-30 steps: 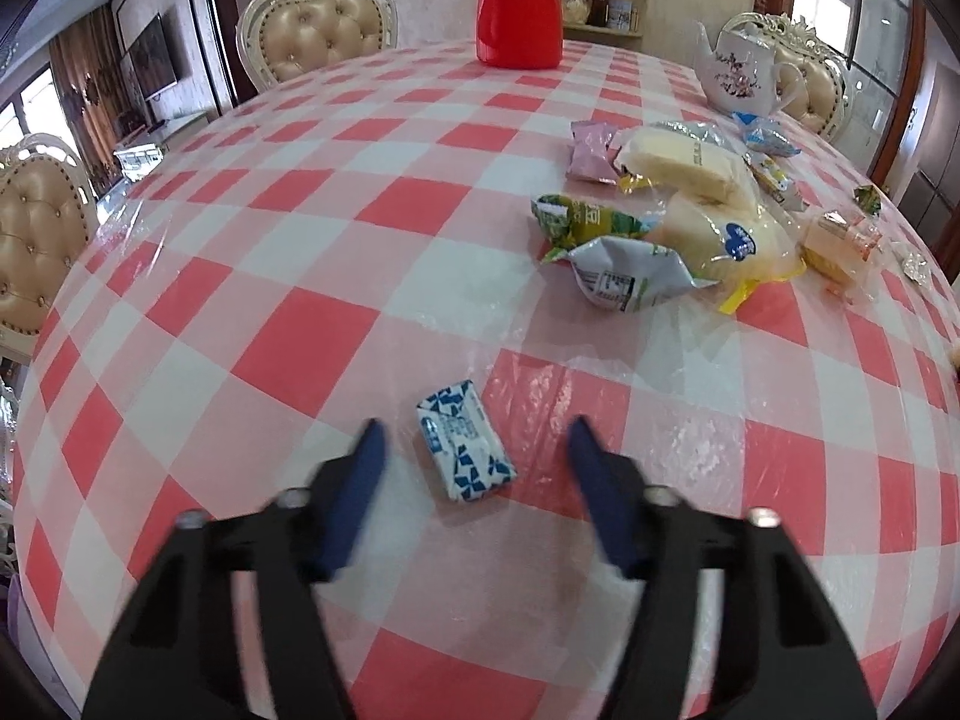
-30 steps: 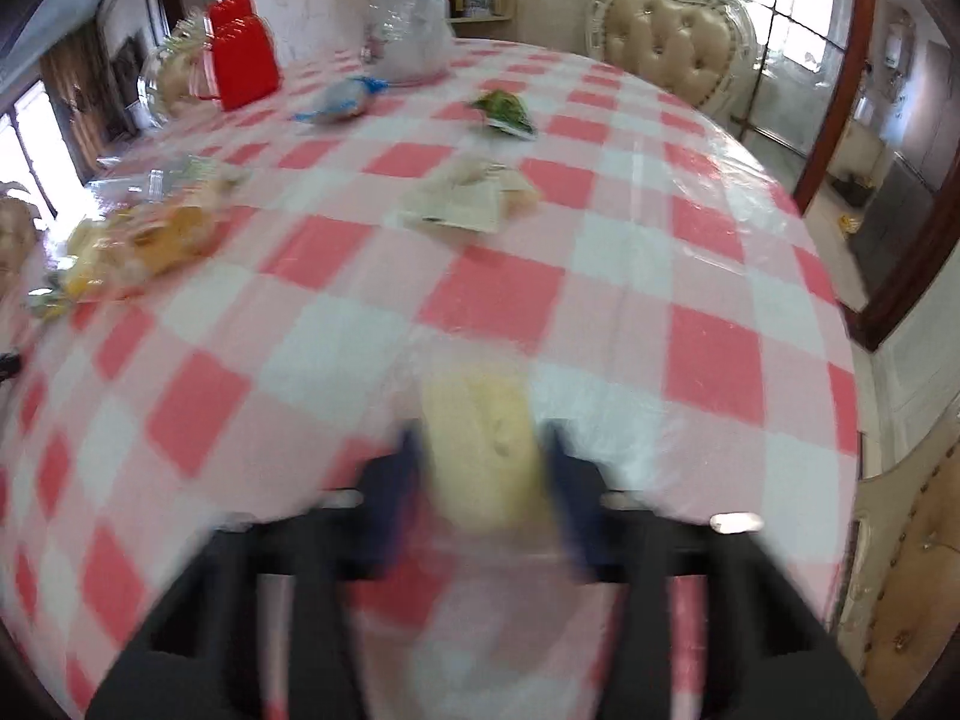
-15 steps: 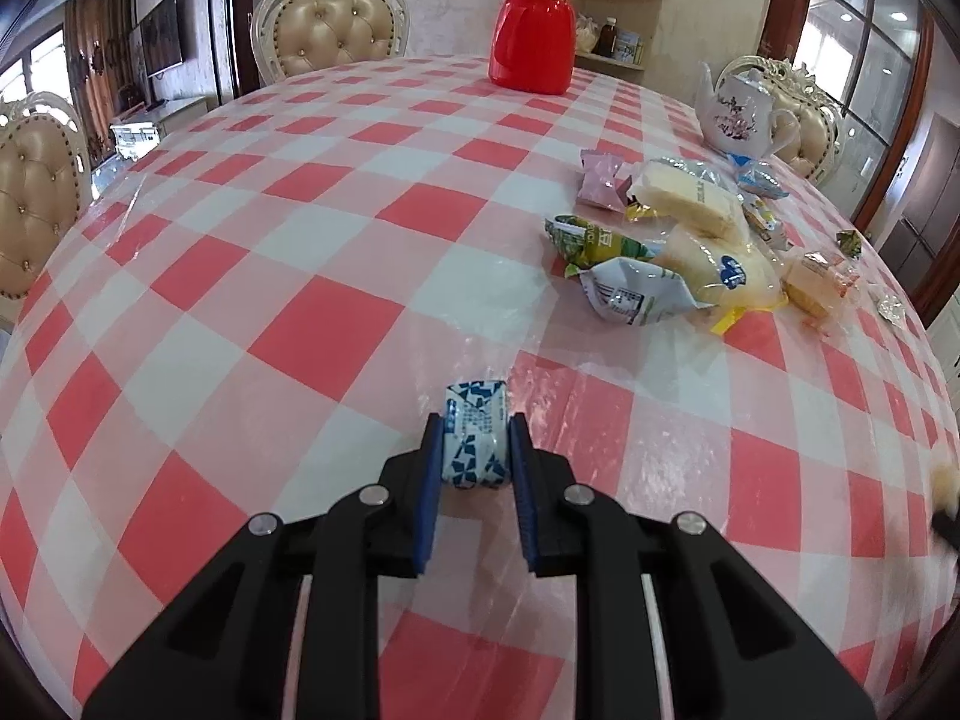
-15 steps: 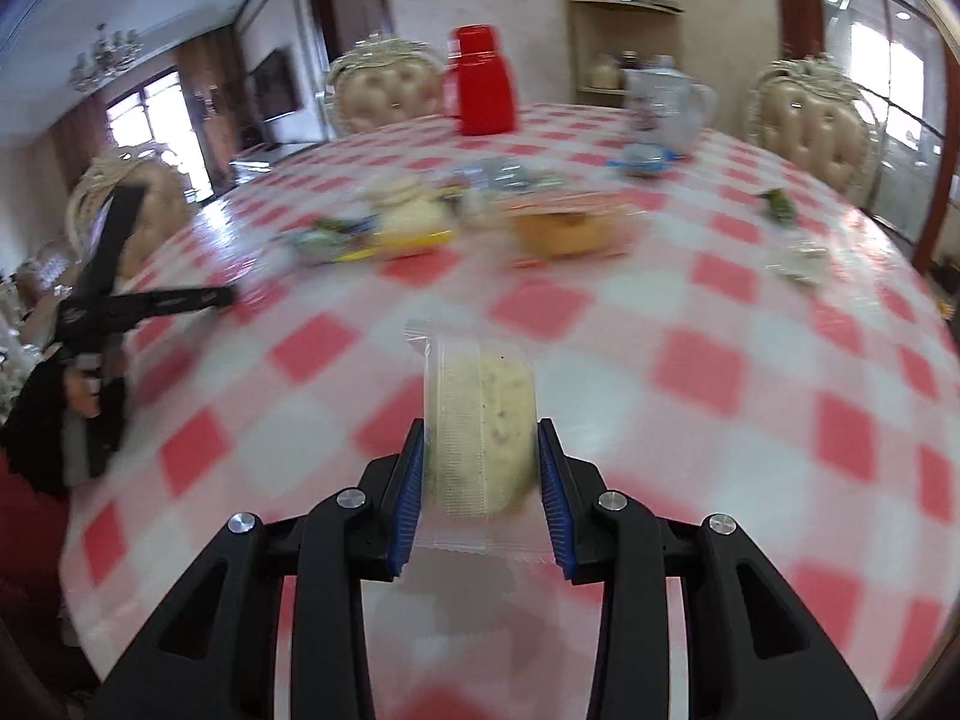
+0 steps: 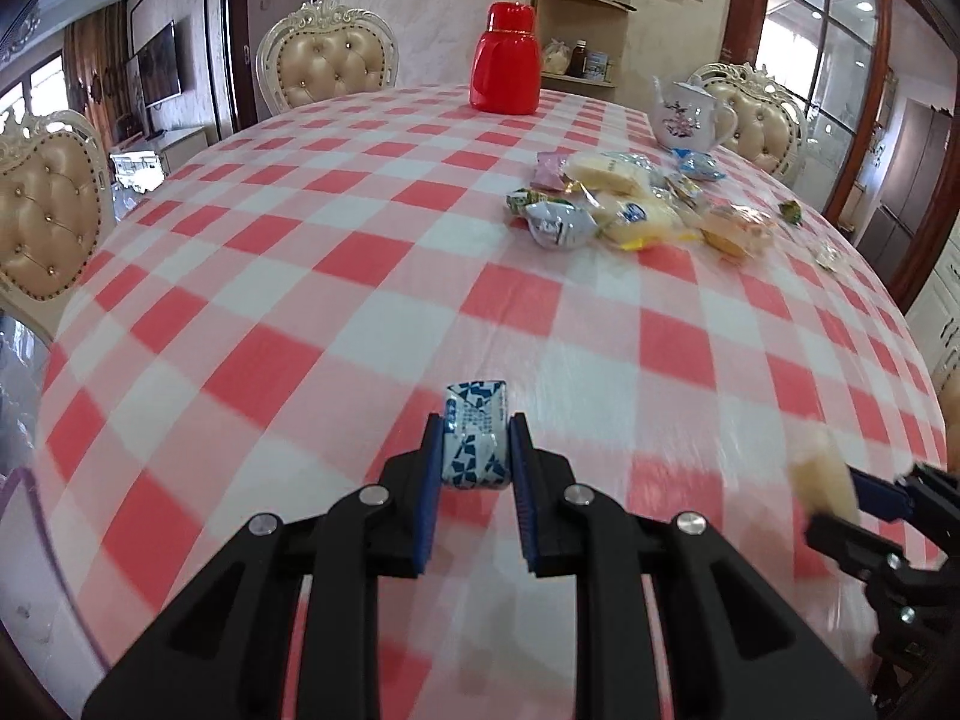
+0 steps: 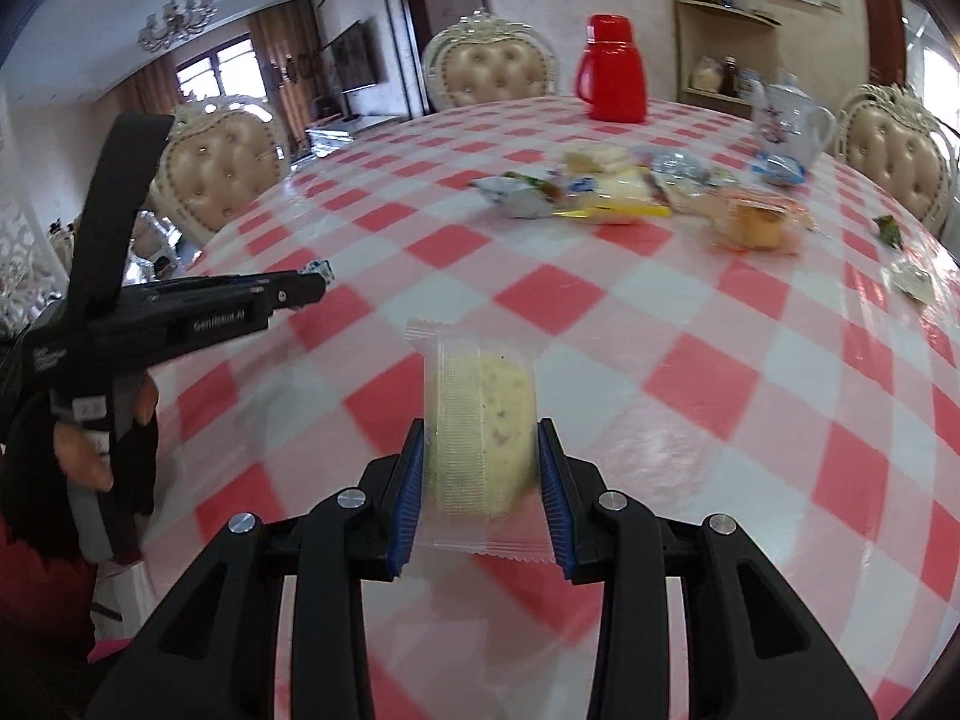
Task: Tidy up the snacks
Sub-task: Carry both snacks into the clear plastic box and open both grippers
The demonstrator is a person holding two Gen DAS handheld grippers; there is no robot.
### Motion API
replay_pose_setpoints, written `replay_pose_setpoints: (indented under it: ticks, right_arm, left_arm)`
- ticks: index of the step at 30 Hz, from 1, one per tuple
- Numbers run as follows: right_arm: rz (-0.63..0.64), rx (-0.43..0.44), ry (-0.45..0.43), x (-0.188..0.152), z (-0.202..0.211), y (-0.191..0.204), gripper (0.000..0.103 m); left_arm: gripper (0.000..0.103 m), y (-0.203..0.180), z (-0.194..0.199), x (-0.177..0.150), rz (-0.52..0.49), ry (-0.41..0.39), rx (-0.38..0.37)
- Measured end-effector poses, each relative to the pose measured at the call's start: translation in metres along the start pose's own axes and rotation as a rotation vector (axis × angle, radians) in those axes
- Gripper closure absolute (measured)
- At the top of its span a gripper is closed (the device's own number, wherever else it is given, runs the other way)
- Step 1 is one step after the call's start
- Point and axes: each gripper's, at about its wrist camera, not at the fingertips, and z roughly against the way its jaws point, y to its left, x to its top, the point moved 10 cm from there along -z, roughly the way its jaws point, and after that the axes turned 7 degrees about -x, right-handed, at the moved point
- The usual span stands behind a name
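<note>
My left gripper (image 5: 475, 438) is shut on a small blue-and-white wrapped candy (image 5: 476, 435) and holds it above the red-checked table (image 5: 300, 312). My right gripper (image 6: 481, 450) is shut on a pale yellow cake in a clear wrapper (image 6: 480, 420), also lifted over the table. In the left wrist view the right gripper (image 5: 840, 501) shows at the right edge with the cake (image 5: 819, 477). In the right wrist view the left gripper (image 6: 315, 282) shows at the left. A pile of wrapped snacks (image 5: 624, 204) lies far right on the table, also in the right wrist view (image 6: 630, 192).
A red thermos (image 5: 504, 60) and a white teapot (image 5: 690, 117) stand at the table's far side. Padded chairs (image 5: 327, 63) ring the table. Loose small sweets (image 6: 912, 282) lie near the right edge. A shelf (image 5: 579, 30) stands behind.
My left gripper closed on the blue-and-white candy and lifted it. My right gripper swung left with the cake toward the left gripper, now facing the snack pile.
</note>
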Motion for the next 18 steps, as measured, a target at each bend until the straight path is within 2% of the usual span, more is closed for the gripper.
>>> replay_pose_setpoints:
  ticks: [5, 9, 18]
  right_arm:
    - [0.016, 0.032, -0.003, -0.004, 0.006, 0.032, 0.067]
    - [0.039, 0.062, -0.014, -0.004, 0.014, 0.061, 0.067]
    - [0.13, 0.16, -0.011, 0.0, 0.017, 0.149, 0.067]
  left_arm:
    - [0.081, 0.004, 0.036, -0.021, -0.032, -0.007, 0.027]
    - [0.081, 0.02, 0.064, -0.034, -0.019, -0.021, 0.049]
    - [0.081, 0.087, 0.122, -0.065, 0.016, -0.051, 0.14]
